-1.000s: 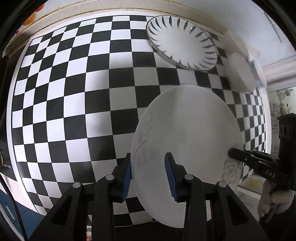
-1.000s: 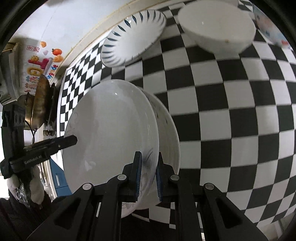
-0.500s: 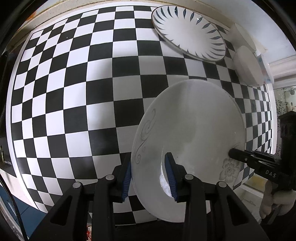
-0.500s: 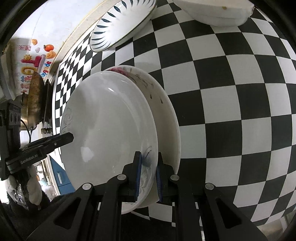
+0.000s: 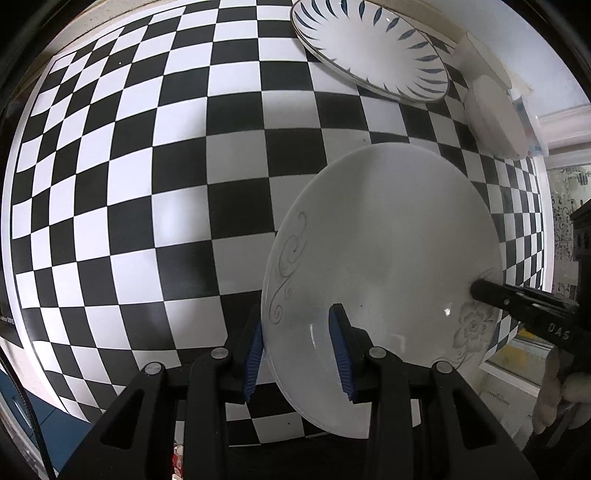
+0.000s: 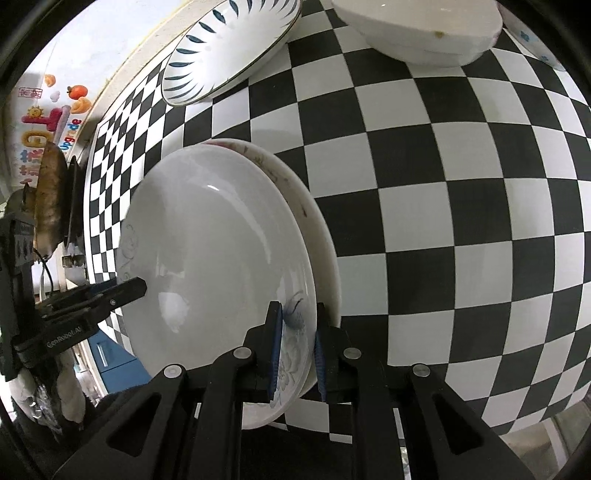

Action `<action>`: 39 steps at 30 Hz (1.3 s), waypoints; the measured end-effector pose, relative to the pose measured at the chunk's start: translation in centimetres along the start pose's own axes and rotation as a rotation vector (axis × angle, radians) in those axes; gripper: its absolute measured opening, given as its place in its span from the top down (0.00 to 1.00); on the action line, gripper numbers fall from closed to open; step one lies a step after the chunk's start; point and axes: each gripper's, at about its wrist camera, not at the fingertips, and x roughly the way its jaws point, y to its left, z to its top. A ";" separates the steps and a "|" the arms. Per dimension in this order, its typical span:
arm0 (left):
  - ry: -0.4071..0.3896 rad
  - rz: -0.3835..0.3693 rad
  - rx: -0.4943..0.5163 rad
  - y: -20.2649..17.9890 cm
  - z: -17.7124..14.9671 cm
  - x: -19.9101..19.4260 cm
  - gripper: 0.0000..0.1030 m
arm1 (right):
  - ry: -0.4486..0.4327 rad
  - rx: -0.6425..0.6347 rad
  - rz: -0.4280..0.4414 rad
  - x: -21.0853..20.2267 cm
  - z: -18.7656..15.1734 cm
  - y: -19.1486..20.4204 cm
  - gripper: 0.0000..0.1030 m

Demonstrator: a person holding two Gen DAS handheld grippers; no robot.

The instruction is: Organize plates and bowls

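My left tongs [image 5: 301, 354] are narrowly open and clench the near rim of the white plate [image 5: 388, 266], one blue pad under the rim and one on the inner face. This plate fills the lower right of the left view, tilted, with a grey swirl on its left rim and a grey flower at its lower right.

My right tongs [image 6: 297, 354] stand at the bottom centre of the right view. Their jaws are opening, and the rim of the white plate [image 6: 218, 266] is still between the blue pads; I cannot tell if the pads still press on it. In the left view the right tongs [image 5: 476, 288] touch the plate's right edge.

Under the white plate lies a second plate [image 6: 317, 229] with faint pink marks. Only its right crescent shows, so I cannot tell whether the two plates touch.

The checkered surface [image 5: 147, 184] carries everything. A plate with blue leaf marks [image 5: 369, 48] lies at the upper right of the left view, cut off by the frame. Two white bowls [image 5: 495, 118] beside it are seen only from the side. In the right view a white bowl [image 6: 424, 33] is cut off at the top. My gloved hand [image 5: 554, 398] at the right edge is blurred.
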 end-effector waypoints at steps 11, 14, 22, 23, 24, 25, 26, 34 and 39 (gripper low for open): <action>0.007 -0.009 -0.011 0.1 0.0 0.4 0.70 | 0.016 0.021 -0.016 -0.7 0.4 -0.2 0.82; 0.009 -0.013 -0.017 0.5 0.1 0.2 0.70 | 0.030 0.044 -0.014 -0.9 0.5 -0.4 0.81; 0.017 -0.019 -0.019 0.9 0.3 0.2 0.70 | 0.030 0.049 -0.021 -2.0 0.9 -0.7 0.81; 0.016 -0.017 -0.020 0.9 0.3 0.1 0.70 | 0.030 0.047 -0.022 -2.0 0.9 -0.7 0.81; 0.014 -0.016 -0.021 0.9 0.4 0.1 0.70 | 0.031 0.045 -0.023 -2.0 0.9 -0.7 0.81; 0.010 -0.012 -0.024 1.0 0.4 -0.1 0.70 | 0.032 0.043 -0.024 -2.0 0.9 -0.7 0.81; 0.005 -0.010 -0.028 1.0 0.4 -0.2 0.70 | 0.034 0.039 -0.028 -2.0 0.9 -0.7 0.81; -0.080 0.006 -0.046 1.0 1.1 -3.5 0.70 | 0.039 0.039 -0.045 -3.0 1.3 -0.8 0.72; -0.164 -0.018 -0.064 1.5 4.1 -7.4 0.68 | -0.049 0.023 -0.017 -7.3 3.7 0.2 0.72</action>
